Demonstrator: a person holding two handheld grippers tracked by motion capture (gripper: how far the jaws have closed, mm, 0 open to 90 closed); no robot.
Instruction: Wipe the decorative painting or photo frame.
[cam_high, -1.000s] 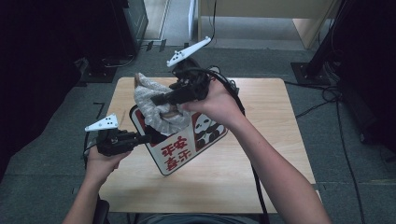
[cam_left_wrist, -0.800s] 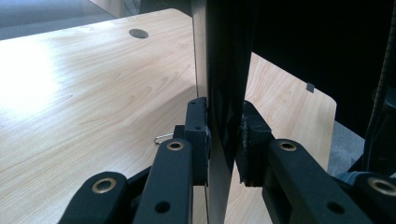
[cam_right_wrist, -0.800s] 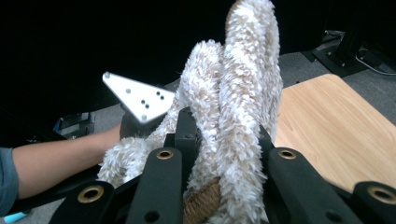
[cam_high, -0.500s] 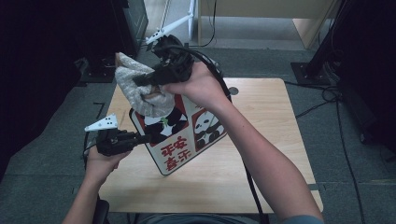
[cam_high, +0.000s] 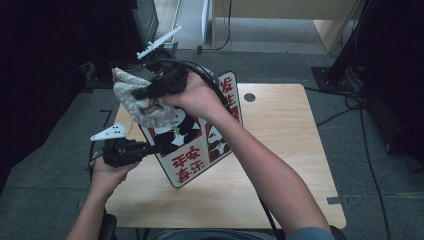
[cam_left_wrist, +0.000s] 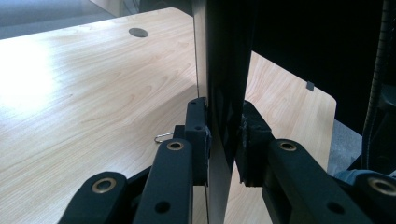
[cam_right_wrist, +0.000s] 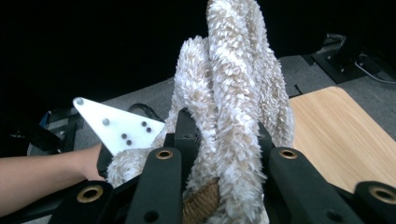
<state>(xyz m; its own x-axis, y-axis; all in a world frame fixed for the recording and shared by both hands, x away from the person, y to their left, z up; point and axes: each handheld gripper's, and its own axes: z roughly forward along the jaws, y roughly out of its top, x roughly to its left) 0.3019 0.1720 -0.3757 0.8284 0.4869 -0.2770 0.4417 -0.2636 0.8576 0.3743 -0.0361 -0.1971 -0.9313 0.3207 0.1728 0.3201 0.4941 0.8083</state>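
Left gripper (cam_high: 161, 147) clamped on bag (cam_high: 197, 145) edge, bag upright on table (cam_high: 285, 150). Right gripper (cam_high: 134, 95) pinching fluffy cloth (cam_high: 137, 102) above bag's left top. I'd watch for cloth snagging the rim and tipping the bag.

fluffy beige towel (cam_high: 137, 100): bunched, lifted | panda bag (cam_high: 192, 145): upright, tilted on table

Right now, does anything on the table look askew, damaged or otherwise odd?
Nothing looks damaged or spilled. The panda sign stands tilted on one corner rather than flat on the table, because the left gripper clamps its edge. The right gripper holds the fluffy cloth bunched at the sign's upper left.
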